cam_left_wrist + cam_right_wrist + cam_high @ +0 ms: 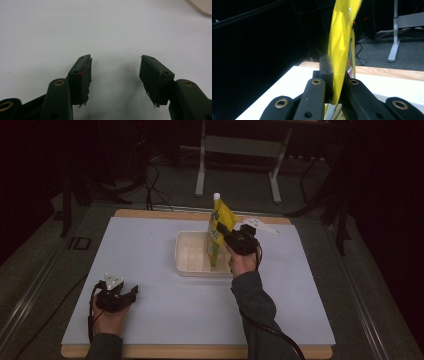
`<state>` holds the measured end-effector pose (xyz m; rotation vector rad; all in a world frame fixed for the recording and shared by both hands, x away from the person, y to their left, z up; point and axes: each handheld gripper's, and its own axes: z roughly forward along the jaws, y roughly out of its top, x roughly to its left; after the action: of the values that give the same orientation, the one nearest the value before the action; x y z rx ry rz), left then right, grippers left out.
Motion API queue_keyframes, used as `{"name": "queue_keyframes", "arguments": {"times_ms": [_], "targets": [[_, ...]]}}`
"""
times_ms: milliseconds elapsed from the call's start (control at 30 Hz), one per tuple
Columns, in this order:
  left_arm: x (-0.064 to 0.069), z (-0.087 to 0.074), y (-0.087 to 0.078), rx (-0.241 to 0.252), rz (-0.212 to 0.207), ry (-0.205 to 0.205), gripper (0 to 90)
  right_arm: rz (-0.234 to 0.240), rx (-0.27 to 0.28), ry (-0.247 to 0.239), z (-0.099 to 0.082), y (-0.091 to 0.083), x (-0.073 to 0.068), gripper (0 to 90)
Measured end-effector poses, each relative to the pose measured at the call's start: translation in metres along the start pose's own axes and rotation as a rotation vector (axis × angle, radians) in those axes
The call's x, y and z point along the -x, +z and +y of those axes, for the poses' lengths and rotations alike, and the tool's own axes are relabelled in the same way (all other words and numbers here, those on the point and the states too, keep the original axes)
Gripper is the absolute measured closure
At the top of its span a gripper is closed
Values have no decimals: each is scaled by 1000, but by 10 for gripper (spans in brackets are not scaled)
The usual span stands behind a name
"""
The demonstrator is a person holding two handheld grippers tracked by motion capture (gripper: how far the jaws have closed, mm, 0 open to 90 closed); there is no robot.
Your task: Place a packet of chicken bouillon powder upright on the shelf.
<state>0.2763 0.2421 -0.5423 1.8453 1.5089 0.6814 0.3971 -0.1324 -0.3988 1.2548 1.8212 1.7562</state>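
With the right tongs (226,234) clamped on the yellow pouch (218,231) standing upright in the white tray (187,251) just beneath them, and the left tongs (131,293) resting open on the bench (150,245), keep the squeeze firm and move the pouch vertically, clear of the tray walls.

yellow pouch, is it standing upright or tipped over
Upright. The yellow pouch stands tall in the white tray, white cap on top, with the right gripper shut on its edge.
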Motion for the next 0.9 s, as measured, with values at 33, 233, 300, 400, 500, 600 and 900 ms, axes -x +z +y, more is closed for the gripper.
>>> {"name": "queue_keyframes", "arguments": {"times_ms": [33, 233, 300, 400, 500, 600, 900], "targets": [[0, 0, 0, 1, 0, 0, 424, -1, -1, -4, 0, 1, 0, 900], [0, 0, 0, 1, -2, 0, 424, 9, -8, -4, -2, 7, -2, 900], [0, 0, 0, 2, -1, 1, 424, 16, -8, -6, -2, 9, -4, 900], [0, 0, 0, 4, -2, 0, 424, 21, -12, -9, -2, 13, -6, 900], [0, 0, 0, 4, -3, -1, 424, 24, -12, -14, -4, 15, -7, 900], [0, 0, 0, 5, -2, -1, 424, 20, -16, -19, -7, 17, -6, 900], [0, 0, 0, 4, -2, -2, 424, 16, -8, 1, -16, 19, 2, 900]]}}
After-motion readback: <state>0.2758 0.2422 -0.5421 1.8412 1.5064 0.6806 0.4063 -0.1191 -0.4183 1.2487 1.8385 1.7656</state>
